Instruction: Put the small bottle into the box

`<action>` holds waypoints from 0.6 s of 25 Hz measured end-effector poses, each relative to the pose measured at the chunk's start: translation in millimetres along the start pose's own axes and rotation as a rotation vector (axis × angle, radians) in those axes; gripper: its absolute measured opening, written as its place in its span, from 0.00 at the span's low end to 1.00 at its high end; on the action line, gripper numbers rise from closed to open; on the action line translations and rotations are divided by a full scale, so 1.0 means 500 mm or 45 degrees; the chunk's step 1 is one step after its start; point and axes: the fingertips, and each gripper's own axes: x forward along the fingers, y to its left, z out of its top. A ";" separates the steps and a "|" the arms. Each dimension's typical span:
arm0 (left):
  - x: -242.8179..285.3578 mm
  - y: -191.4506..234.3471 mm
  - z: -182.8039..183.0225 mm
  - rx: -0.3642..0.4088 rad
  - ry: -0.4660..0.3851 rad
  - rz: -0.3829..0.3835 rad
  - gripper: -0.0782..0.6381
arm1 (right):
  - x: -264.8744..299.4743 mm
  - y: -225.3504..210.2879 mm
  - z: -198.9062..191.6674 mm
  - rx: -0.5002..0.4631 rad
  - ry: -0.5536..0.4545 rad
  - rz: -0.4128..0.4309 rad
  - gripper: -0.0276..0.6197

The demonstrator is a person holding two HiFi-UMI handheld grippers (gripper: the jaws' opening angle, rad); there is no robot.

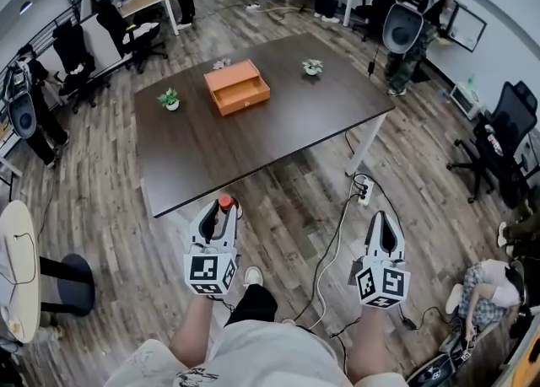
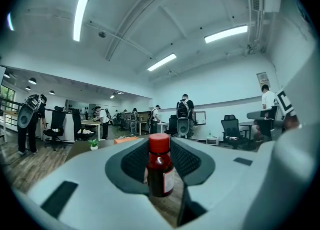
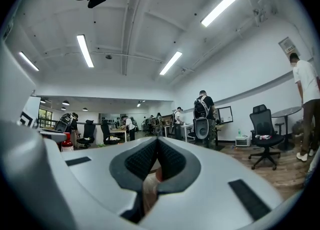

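- Your left gripper (image 1: 221, 212) sits at the lower centre-left of the head view. It is level and pinches the bottle (image 1: 225, 202) between its pads.
- In the left gripper view the bottle (image 2: 160, 166) stands upright at the centre. It is dark, with a red cap and a pale label, and it is in the air in front of you, short of the table.
- Your right gripper (image 1: 384, 223) is at the lower right, well apart from the left one. Its jaws are pressed together with nothing between them.
- A cable (image 1: 331, 246) runs across the wood floor between the two grippers.
- The dark table (image 1: 278, 137) fills the middle of the head view, its near edge just above the left gripper.
- The orange box (image 1: 237, 86) rests on the far half of the table, upper centre of the frame.
- One plant (image 1: 169, 99) stands to the left of the box, another (image 1: 312, 67) to its right, both apart from it.
- Chairs, desks and people fill the top edge.
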 end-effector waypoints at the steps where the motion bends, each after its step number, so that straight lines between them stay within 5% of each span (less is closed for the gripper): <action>1: 0.019 0.021 0.002 0.001 -0.001 0.004 0.29 | 0.026 0.009 0.007 -0.009 -0.004 -0.004 0.05; 15: 0.209 0.238 0.022 -0.005 -0.017 0.012 0.29 | 0.275 0.158 0.020 -0.067 0.003 0.012 0.05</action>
